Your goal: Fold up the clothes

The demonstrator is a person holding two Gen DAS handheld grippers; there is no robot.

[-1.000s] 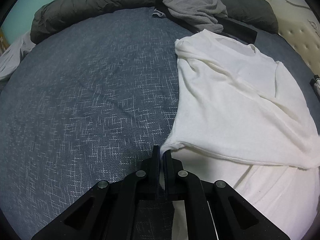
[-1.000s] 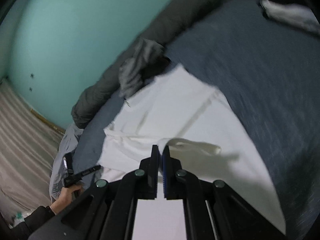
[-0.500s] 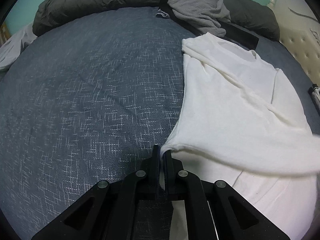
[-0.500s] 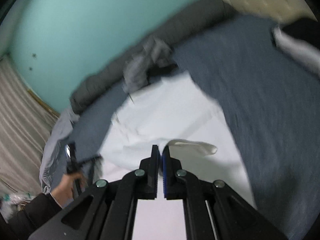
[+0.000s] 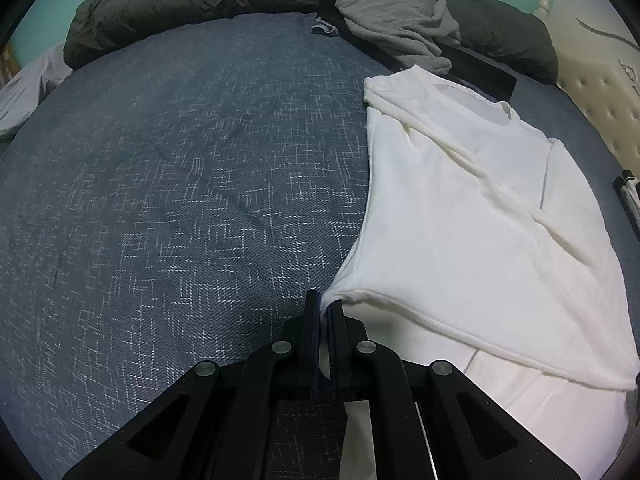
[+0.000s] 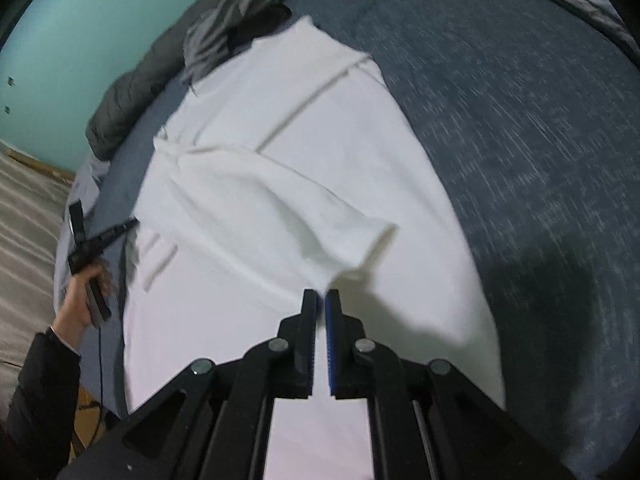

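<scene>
The white long-sleeved shirt [image 5: 460, 208] lay flat on the blue bedspread [image 5: 180, 180]. The left tool [image 5: 323, 307] was clamped on its hem corner, apparently pinning that edge. The right tool [image 6: 322, 300], clamped on the sleeve's [image 6: 288, 208] cuff, held it across the body, likely to lay it inward.

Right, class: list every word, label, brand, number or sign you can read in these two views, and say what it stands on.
None can be read.
White shirt: no print or visible tag.
Grey garment: none.
Blue bedspread: woven pattern only.
</scene>
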